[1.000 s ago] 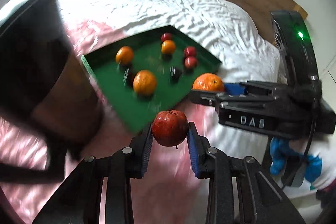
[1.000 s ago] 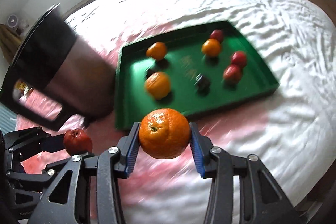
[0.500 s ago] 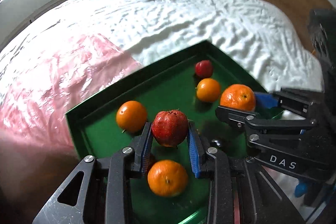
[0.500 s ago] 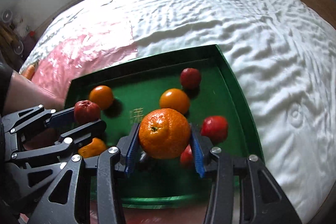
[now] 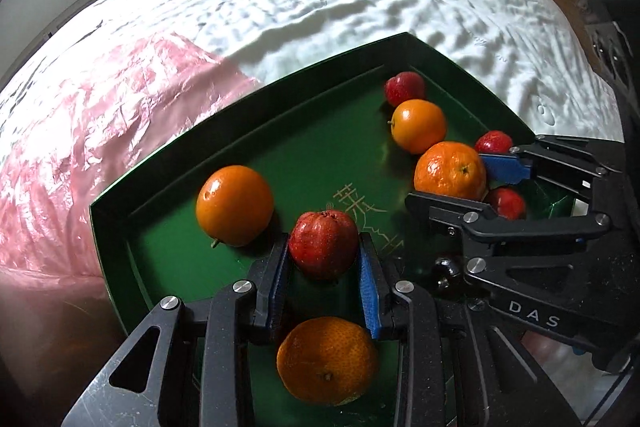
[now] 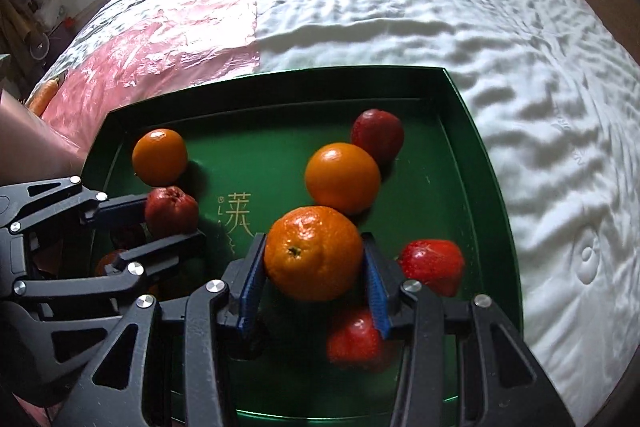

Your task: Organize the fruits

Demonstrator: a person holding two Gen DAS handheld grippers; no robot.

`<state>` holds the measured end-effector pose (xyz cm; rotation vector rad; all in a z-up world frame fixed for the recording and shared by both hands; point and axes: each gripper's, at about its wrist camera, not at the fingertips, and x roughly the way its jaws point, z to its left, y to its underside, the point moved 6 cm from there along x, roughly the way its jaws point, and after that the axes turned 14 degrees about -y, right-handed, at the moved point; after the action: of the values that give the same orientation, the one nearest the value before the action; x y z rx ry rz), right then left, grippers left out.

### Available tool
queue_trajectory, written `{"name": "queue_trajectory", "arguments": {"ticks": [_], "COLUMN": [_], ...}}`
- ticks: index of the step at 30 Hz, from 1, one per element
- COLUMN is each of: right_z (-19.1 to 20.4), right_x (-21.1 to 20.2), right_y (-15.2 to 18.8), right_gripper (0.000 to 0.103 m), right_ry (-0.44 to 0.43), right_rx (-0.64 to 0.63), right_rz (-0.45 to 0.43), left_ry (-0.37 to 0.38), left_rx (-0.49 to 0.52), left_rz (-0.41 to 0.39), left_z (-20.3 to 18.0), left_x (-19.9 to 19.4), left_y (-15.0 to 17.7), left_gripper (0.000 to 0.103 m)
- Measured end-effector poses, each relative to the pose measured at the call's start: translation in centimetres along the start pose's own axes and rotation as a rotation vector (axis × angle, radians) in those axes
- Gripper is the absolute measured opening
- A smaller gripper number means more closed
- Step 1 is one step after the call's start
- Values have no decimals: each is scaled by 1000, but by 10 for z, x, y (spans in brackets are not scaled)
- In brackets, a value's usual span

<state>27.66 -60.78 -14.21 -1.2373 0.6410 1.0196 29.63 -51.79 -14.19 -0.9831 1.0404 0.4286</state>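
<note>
White bed (image 6: 440, 7) | green tray (image 6: 476, 147) | "DAS" | left claw (image 5: 324, 259) grips red fruit (image 5: 323, 243) | right claw (image 6: 314, 267) grips orange (image 6: 314, 253)

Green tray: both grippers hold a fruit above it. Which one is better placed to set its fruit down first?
Probably left: the left gripper holds its red fruit over bare green tray; fruits crowd around the right gripper.

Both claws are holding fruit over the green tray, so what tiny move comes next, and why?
Probably lower a little, then open. The left gripper grips a red fruit and the right gripper an orange, both already over the green tray among other fruit. I can't tell whether either touches the floor, so easing down first avoids a drop.
</note>
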Motion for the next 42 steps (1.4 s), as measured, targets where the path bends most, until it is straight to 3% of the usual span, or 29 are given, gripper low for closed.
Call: {"name": "queue_trajectory", "arguments": {"ticks": [11, 16, 22, 42], "right_z": [6, 10, 18, 61], "right_x": [-9, -22, -44, -101], "right_y": [-1, 0, 6, 60], "right_gripper": [84, 93, 102, 103], "right_ry": [49, 69, 84, 138], "right_rx": [-18, -21, -15, 56], "right_rz": [-10, -28, -66, -168], "left_ry": [1, -7, -9, 20], "left_rx": [-9, -24, -35, -84], "left_rz": [6, -15, -59, -152], "left_z": [3, 7, 9, 21], "left_x": [-6, -19, -45, -118], "left_y": [1, 1, 6, 62], "left_gripper": [29, 37, 40, 49]}}
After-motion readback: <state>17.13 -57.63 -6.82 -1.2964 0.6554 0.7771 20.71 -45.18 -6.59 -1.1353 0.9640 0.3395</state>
